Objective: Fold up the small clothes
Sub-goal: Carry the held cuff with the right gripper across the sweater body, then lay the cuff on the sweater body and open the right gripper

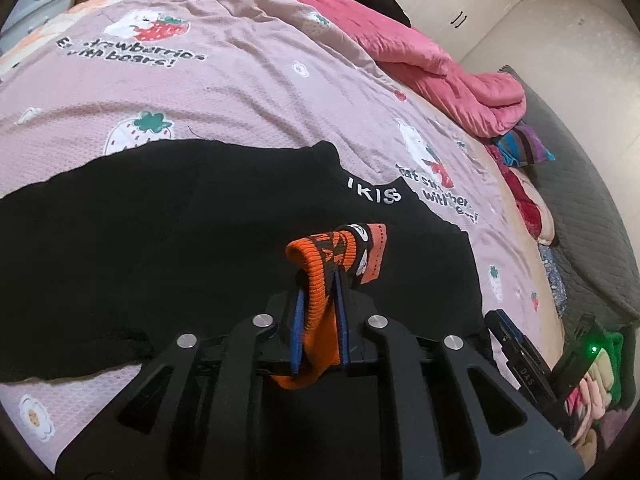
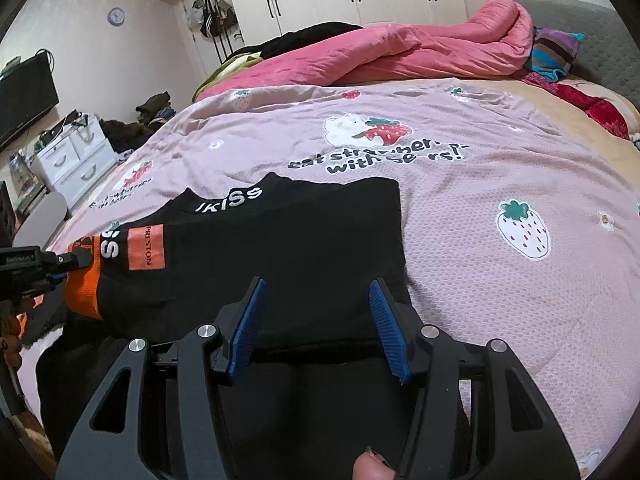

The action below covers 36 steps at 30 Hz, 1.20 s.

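Observation:
A small black garment (image 1: 168, 240) with white lettering and an orange ribbed hem lies spread on the pink strawberry bedsheet (image 1: 240, 92). My left gripper (image 1: 318, 280) is shut on the orange hem (image 1: 316, 304), which is bunched up between its blue pads above the black cloth. In the right wrist view the garment (image 2: 288, 248) lies flat, with an orange patch (image 2: 146, 248) at its left. My right gripper (image 2: 318, 292) is open and empty over the garment's near edge. The left gripper shows at the left edge (image 2: 74, 262), holding the orange hem.
A rolled pink quilt (image 2: 400, 52) and dark clothes lie along the far side of the bed. A striped cloth (image 2: 556, 52) and red fabric sit near the grey headboard (image 2: 600, 36). White drawers (image 2: 76, 160) and a TV (image 2: 24, 96) stand at the left.

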Motion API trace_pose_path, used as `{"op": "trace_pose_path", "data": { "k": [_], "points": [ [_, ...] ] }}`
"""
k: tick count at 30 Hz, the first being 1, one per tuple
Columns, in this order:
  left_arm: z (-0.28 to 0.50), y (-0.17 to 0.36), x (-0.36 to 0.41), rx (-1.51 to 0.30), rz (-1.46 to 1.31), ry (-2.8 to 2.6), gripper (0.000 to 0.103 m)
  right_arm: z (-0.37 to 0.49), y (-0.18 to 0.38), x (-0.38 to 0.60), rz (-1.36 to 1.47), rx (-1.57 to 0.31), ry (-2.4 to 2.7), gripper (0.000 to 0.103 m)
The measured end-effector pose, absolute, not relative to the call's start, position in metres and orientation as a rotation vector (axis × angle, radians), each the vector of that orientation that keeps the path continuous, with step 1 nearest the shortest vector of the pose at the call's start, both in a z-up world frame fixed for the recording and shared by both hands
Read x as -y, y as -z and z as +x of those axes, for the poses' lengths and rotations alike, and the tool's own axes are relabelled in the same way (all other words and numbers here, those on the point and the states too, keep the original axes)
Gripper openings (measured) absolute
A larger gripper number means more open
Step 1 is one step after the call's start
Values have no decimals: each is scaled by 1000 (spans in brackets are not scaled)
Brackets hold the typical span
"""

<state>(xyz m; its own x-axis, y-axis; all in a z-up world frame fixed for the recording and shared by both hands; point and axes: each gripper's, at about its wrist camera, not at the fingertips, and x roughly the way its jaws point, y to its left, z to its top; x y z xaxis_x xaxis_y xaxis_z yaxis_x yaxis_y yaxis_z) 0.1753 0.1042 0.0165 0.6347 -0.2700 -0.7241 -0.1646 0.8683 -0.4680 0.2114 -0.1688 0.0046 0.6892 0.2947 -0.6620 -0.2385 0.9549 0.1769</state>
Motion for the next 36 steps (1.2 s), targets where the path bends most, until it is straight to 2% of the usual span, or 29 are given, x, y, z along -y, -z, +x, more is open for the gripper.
{"op": "trace_pose_path", "data": {
  "k": [14, 23, 27, 29, 32, 36],
  "points": [
    [169, -29, -91, -846, -406, 5, 10, 217, -4, 157, 54, -769, -319, 53],
    [183, 22, -77, -1052, -425, 38, 12, 219, 0, 152, 37, -792, -337, 53],
    [182, 30, -79, -1063, -432, 38, 12, 219, 2, 149, 24, -804, -342, 53],
    [180, 30, -81, -1055, -444, 48, 12, 223, 7, 149, 13, -836, -320, 59],
    [175, 33, -85, -1044, -461, 59, 12, 234, 28, 155, -2, -943, -253, 60],
    [171, 32, -89, -1031, -489, 65, 12, 234, 30, 156, 7, -943, -260, 61]
  ]
}}
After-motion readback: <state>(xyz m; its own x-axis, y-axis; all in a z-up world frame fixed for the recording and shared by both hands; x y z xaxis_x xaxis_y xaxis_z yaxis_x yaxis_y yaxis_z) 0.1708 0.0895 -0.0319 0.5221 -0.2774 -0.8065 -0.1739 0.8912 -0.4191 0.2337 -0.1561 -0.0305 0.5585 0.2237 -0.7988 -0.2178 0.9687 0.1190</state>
